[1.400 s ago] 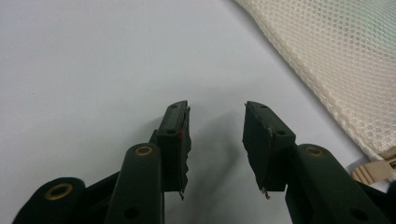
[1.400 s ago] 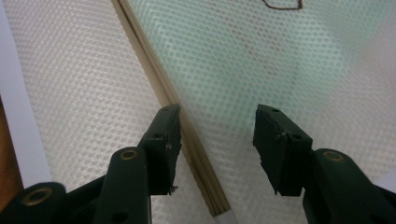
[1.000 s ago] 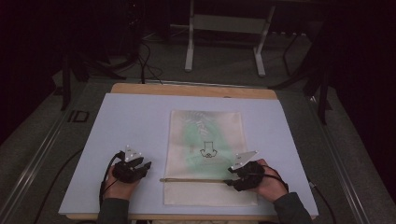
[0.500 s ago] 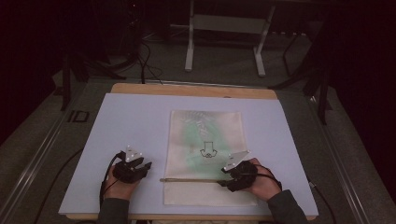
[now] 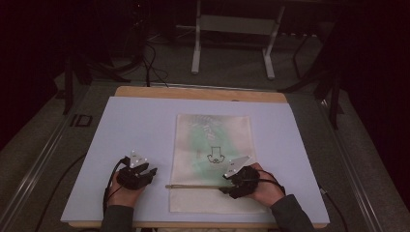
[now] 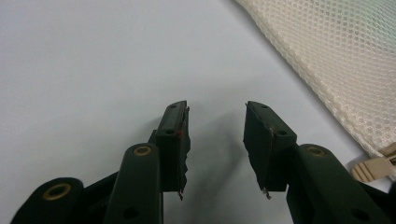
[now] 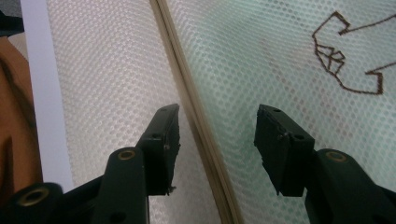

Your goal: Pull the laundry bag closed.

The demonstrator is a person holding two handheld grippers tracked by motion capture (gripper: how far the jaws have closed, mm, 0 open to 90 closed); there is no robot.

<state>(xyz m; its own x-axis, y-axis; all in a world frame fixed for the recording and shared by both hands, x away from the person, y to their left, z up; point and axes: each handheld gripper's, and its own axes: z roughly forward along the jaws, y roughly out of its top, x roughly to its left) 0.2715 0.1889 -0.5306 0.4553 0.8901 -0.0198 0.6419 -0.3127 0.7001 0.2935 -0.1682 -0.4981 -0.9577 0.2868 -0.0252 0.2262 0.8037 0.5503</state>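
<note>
We have the mesh zipper bag (image 5: pixel 212 162) lying flat on the tabletop (image 5: pixel 140 125), our right tongs (image 7: pixel 212 135) standing apart with the zipper track (image 7: pixel 196 121) between the tips but not clamped, and our left tongs (image 6: pixel 215 140) also apart over bare tabletop just beside the bag's edge, near the beige zipper pull (image 6: pixel 371 169). If we close the right tongs here, we judge they may pinch loose mesh along with the track. With nothing holding the bag down, it could also drag or bunch across the tabletop.

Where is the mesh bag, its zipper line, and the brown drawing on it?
mesh bag (image 5: pixel 193 137), high view, upper left cloth.
zipper line (image 7: pixel 196 116), right gripper view, middle of strip.
brown drawing (image 7: pixel 348 51), right gripper view, its outline.
</note>
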